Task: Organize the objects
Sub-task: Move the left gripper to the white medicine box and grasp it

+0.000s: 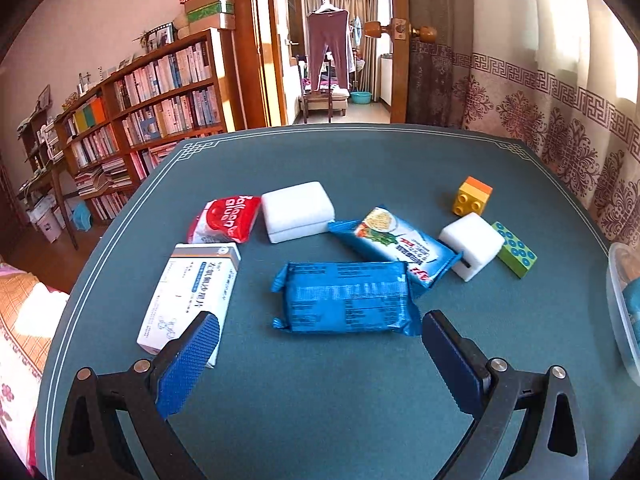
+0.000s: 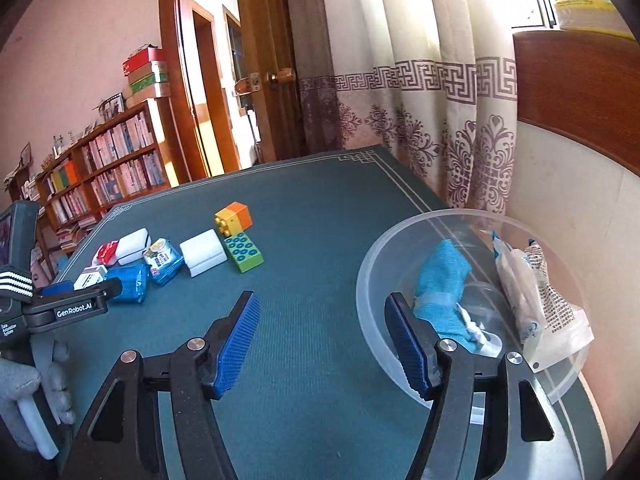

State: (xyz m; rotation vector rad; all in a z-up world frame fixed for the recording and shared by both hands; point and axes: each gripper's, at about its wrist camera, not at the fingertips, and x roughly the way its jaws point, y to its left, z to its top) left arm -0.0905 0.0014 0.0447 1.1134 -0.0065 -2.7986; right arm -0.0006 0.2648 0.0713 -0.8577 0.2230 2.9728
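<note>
On the green desk (image 1: 320, 400), the left gripper (image 1: 320, 330) hangs with fingers released just short of the blue packet (image 1: 344, 298) at twelve o'clock, while the right gripper (image 2: 322, 342), fingers likewise released and empty, hovers beside the clear bowl (image 2: 372, 264) at two o'clock.

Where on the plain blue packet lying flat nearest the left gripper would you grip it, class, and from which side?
Grip the plain blue packet across its short width at mid-length, coming down from above and in front with the open left gripper. It lies flat with its long side across the view, too long for the jaws end to end. Its crimped ends are thin, and the noodle packet overlaps its far right corner.
</note>
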